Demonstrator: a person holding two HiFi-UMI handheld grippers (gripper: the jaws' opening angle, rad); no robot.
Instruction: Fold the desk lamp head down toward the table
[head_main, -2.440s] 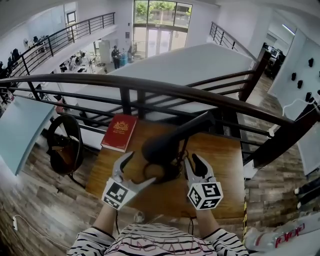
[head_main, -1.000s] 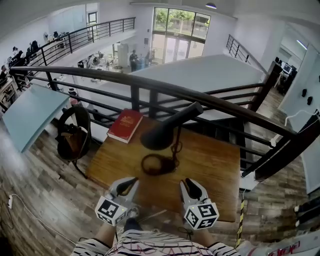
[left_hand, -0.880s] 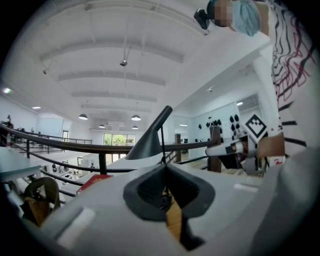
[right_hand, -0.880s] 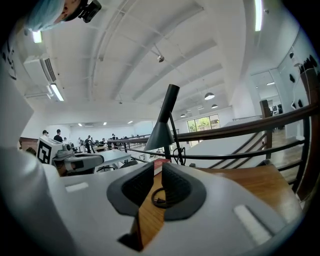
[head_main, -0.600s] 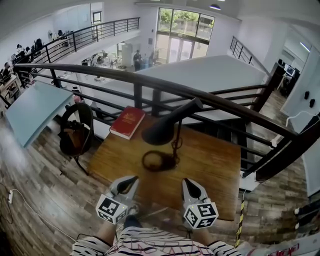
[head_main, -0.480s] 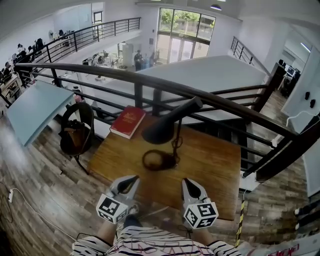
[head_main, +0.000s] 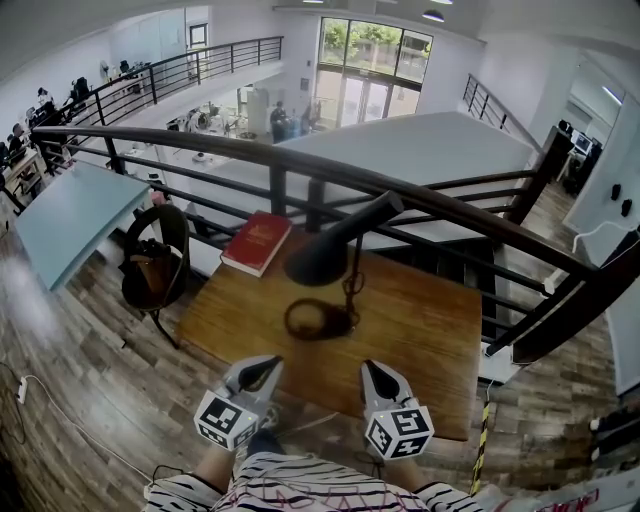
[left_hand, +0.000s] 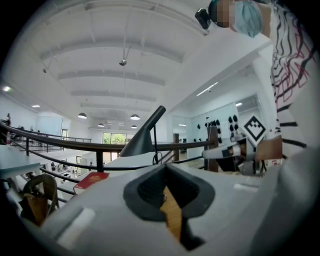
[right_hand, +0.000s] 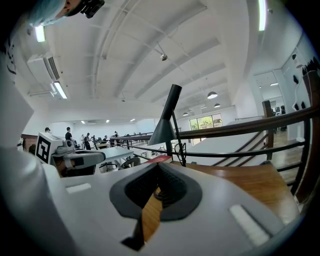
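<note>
far left, on the floor: black chair (head_main: 150, 262) with a brown bag on its seat, just beside the left edge of the wooden table (head_main: 420, 330).
far left corner of the table: red book (head_main: 256, 243), lying flat, apart from everything else on the wood.
left gripper (head_main: 262, 372): jaws pressed together, nothing pinched; over the table's near edge, pointed toward the lamp base (head_main: 318, 320) and well apart from it.
lamp base: dark ring, flat on the wood near the table's middle, with a thin stem rising from its right side.
lamp head (head_main: 318, 262): long dark cone, up above the base and clear of the table; wide mouth turned down and leftward, narrow end slanting up rightward toward the railing (head_main: 440, 205).
right gripper (head_main: 375, 376): jaws pressed together too, empty; beside the left one at the near edge, well short of the lamp.
right half of the table: bare wood, back edge just beside the dark railing.
bottom edge: striped sleeves behind both marker cubes.
</note>
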